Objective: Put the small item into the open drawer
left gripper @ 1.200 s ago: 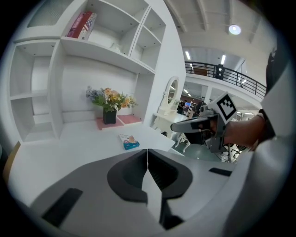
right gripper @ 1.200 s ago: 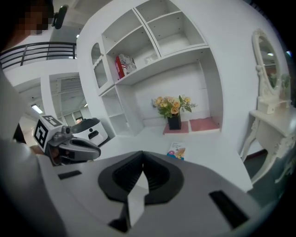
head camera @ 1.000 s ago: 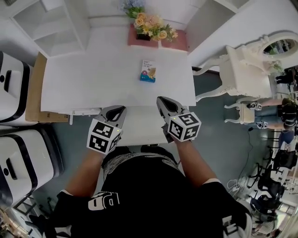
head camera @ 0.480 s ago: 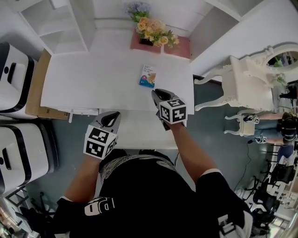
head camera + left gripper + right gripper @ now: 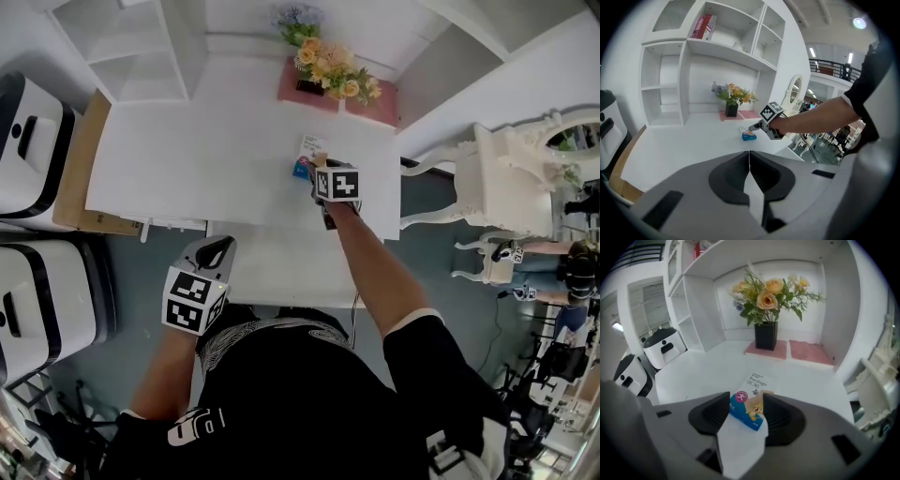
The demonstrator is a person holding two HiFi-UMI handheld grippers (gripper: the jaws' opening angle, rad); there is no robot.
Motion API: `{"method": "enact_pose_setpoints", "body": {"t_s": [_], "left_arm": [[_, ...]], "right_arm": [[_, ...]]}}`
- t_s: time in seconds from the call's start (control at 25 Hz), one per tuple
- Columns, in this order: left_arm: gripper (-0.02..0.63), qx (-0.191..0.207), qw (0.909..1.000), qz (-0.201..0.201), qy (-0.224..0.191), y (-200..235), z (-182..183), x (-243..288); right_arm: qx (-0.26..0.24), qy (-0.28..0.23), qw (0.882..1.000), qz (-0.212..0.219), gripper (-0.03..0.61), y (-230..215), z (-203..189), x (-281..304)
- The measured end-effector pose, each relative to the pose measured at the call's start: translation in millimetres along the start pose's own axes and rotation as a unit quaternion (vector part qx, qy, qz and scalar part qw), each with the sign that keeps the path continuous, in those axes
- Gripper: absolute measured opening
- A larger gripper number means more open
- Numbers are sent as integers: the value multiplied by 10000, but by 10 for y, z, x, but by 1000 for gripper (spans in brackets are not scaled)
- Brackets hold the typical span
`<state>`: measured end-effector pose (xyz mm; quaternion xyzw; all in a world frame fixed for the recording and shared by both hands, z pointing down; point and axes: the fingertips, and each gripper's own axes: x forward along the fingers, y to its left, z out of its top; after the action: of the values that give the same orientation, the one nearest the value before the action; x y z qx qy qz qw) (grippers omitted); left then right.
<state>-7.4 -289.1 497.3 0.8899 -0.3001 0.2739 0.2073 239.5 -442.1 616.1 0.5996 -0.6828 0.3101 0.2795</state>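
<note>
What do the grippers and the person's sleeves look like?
The left gripper and right gripper are grey with dark pads, each carrying a white cube with black square markers. The person wears a black short-sleeved shirt with white print. The right jaws have just been opening, a small box between them.

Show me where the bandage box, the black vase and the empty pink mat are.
bandage box (image 5: 749, 405): right gripper view, its blue front face.
black vase (image 5: 766, 336): right gripper view, middle of its front side.
empty pink mat (image 5: 811, 354): right gripper view, its bare centre.
</note>
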Motion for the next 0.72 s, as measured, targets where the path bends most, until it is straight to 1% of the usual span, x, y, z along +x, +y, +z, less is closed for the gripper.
{"method": "enact_pose_setpoints", "body": {"t_s": [0.08, 0.24, 0.4, 0.52, 0.72], "left_arm": [[17, -59, 10000, 6, 28, 63, -47, -11], [15, -110, 9999, -35, 116, 169, -128, -39], [15, -83, 9998, -72, 182, 248, -190, -56], [17, -122, 9997, -84, 215, 293, -245, -71], [15, -131, 9996, -12, 240, 430, -283, -142]], "right_arm": [[238, 132, 9996, -102, 254, -40, 6, 128], [491, 282, 9975, -422, 324, -129, 29, 321], [909, 456, 9926, -668, 409, -214, -5, 471], [1089, 508, 9898, -766, 431, -218, 17, 545], [1274, 662, 9846, -997, 431, -262, -10, 706]]}}
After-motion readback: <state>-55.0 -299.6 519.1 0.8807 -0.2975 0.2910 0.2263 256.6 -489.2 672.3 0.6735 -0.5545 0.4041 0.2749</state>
